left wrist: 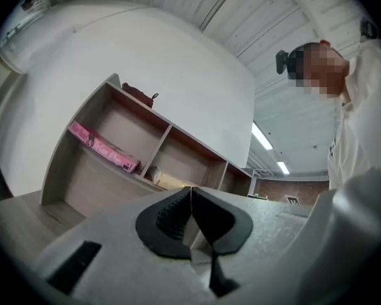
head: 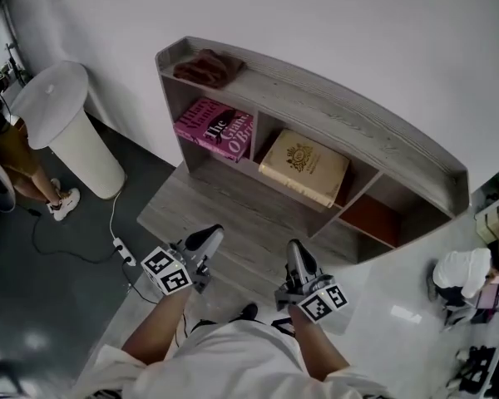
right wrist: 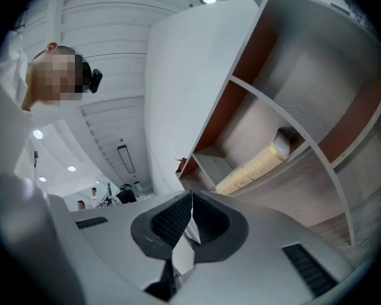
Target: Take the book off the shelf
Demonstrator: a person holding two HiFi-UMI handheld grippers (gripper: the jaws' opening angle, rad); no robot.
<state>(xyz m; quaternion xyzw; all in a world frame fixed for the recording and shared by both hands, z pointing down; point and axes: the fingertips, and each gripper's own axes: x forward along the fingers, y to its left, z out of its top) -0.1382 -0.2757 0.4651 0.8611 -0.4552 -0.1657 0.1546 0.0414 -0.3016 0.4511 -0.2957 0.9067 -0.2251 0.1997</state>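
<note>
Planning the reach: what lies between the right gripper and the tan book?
Nothing but bare grey board, as the head view shows, between the right gripper and the tan book.

Grey wooden shelf (head: pixel 358 123): a pink book (head: pixel 214 129) lies flat in the left compartment, a tan book (head: pixel 304 166) in the middle one, a dark red bundle (head: pixel 206 66) on top.

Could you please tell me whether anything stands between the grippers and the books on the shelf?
Nothing visible does. The pink book and the tan book lie in open-fronted compartments of the shelf; only wooden boards lie between them and the left gripper and right gripper, both shut.
</note>
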